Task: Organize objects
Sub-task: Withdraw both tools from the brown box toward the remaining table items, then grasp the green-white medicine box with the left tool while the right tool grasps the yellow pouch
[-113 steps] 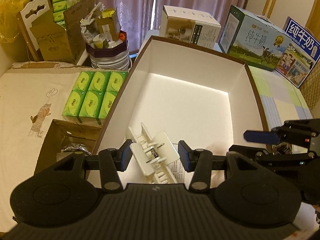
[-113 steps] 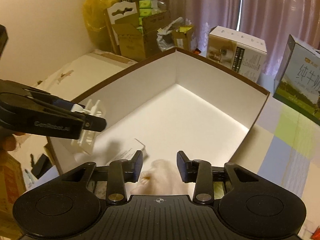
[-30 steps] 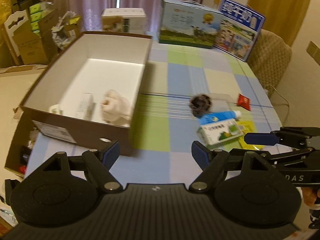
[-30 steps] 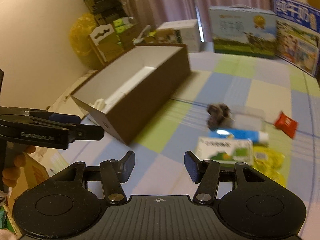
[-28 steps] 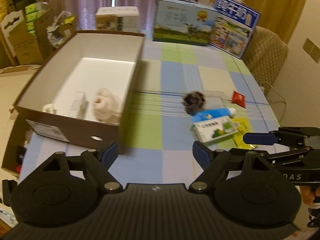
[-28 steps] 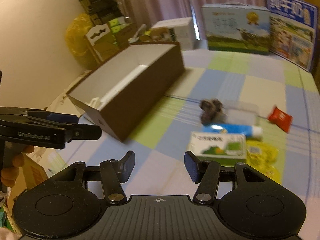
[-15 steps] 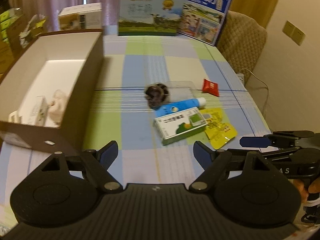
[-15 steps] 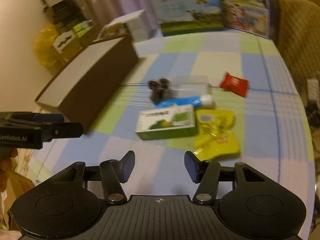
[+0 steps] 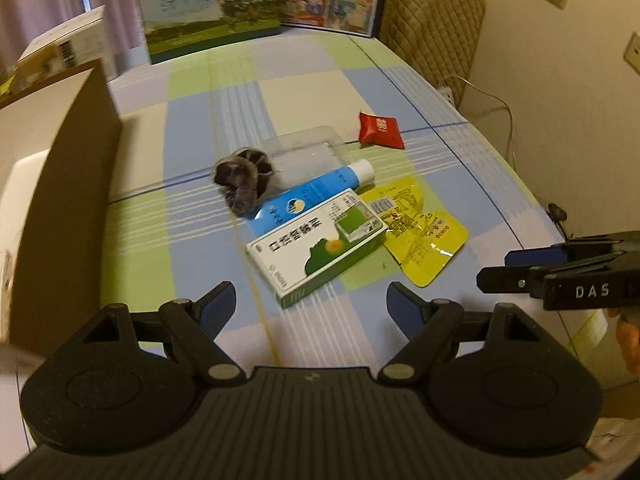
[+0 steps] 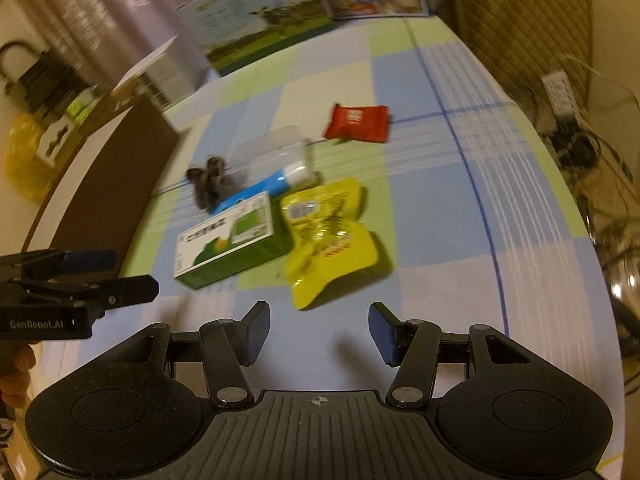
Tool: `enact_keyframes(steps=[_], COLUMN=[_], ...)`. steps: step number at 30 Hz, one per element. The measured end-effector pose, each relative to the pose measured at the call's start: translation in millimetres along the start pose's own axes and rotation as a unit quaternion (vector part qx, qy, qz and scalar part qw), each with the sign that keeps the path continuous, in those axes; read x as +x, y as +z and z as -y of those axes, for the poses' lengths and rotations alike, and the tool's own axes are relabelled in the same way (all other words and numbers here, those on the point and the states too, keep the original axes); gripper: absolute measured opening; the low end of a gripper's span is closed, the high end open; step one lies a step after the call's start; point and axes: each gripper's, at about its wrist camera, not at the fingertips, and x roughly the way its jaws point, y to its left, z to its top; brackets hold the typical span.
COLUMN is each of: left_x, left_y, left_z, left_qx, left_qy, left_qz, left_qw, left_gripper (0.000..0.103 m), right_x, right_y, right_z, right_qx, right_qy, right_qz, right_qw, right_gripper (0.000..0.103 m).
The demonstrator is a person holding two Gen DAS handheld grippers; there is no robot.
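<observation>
Loose items lie on the checked tablecloth: a green and white box, a blue tube, a yellow pouch, a red packet, a dark scrunchie and a clear plastic tray. My left gripper is open and empty, just short of the green box. My right gripper is open and empty, just short of the yellow pouch. The brown storage box stands at the left.
Milk cartons stand at the table's far edge, a white carton beside them. A padded chair is at the far right. Cables and a power strip lie past the table's right edge.
Both grippers have swung right, away from the brown box, and now face the loose items. The left let go of the white clip it held earlier. Both jaws stay open.
</observation>
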Motion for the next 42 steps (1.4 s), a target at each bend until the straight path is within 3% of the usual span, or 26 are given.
enact_keyframes(steps=[3, 18, 24, 34, 38, 42], left_x=[16.1, 91.4, 110.1, 87.2, 74.0, 64.8], left_y=[5.6, 30.7, 26.3, 5.3, -7.9, -17.3], left_z=[3.0, 14.7, 19.4, 15.3, 9.4, -1.8], left_qx=[0.023, 0.144, 0.172, 0.137, 0.098, 0.063], left_qy=[0.005, -0.004, -0.001, -0.004, 0.0, 0.015], left_qz=[-0.012, -0.037, -0.04, -0.022, -0.024, -0.028], left_qw=[0.9997, 0.9889, 0.9843, 0.9903, 0.9949, 0.9975], left_gripper=[0.088, 0.088, 0.08, 0.056, 0.053, 0.053], right_x=[4.5, 8.9, 15.7, 37.9, 47.1, 55.8], right_y=[-1.1, -4.9, -7.1, -2.9, 0.1, 1.9], right_z=[10.4, 38.7, 42.5, 49.7, 48.0, 46.3], right_qx=[0.03, 0.114, 0.148, 0.207, 0.208, 0.205], right_qy=[0.003, -0.014, 0.013, 0.078, 0.099, 0.109], right_qz=[-0.005, 0.006, 0.015, 0.038, 0.051, 0.061], right_qw=[1.0, 0.993, 0.989, 0.975, 0.972, 0.971], right_gripper=[0.052, 0.052, 0.052, 0.052, 0.051, 0.04])
